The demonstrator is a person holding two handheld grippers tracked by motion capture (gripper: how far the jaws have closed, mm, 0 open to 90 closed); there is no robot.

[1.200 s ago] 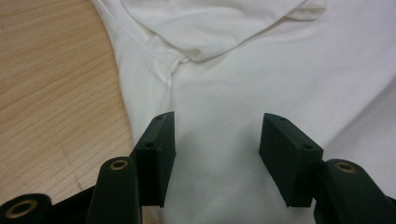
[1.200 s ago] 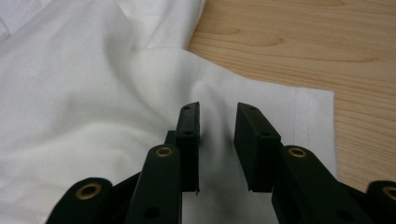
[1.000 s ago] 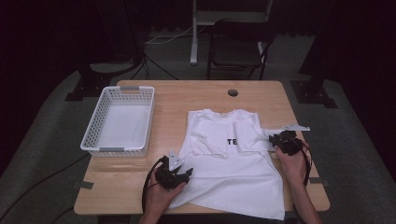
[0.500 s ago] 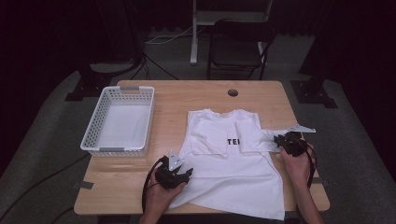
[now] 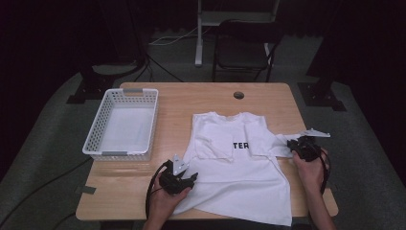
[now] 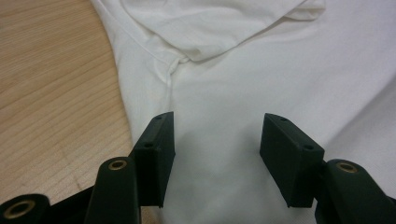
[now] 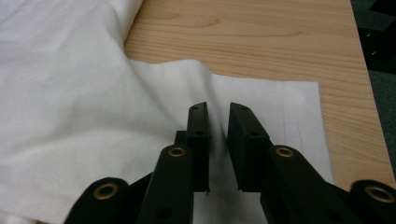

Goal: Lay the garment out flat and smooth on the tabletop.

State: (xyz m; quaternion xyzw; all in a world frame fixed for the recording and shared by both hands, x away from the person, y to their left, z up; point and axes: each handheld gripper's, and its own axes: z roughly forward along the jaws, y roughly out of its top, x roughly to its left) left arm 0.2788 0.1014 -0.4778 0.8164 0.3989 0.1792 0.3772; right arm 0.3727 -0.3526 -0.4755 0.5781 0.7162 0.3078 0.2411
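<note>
White t-shirt (image 5: 239, 163) lies flat on the table (image 5: 201, 98), right of centre, near half, hem toward the person; left sleeve folded in over the chest, black letters partly covered. Left gripper (image 5: 184, 179) rests at the shirt's near-left edge. Right gripper (image 5: 299, 146) sits at the spread right sleeve (image 5: 282, 143).

High view alone gives the layout: white basket (image 5: 119, 122) on the far-left part of the table, well apart from the shirt, plus a chair (image 5: 244, 48) beyond the far edge.

Left gripper view gives the jaw state: left gripper (image 6: 217, 140) jaws wide apart over flat cloth, nothing pinched, folded sleeve edge just beyond.

Right gripper view: right gripper (image 7: 218, 140) jaws have just been closing, narrow gap left, sleeve (image 7: 261, 98) cloth under and between them; can't tell if the pads press it. Sleeve hem and bare wood beyond.
</note>
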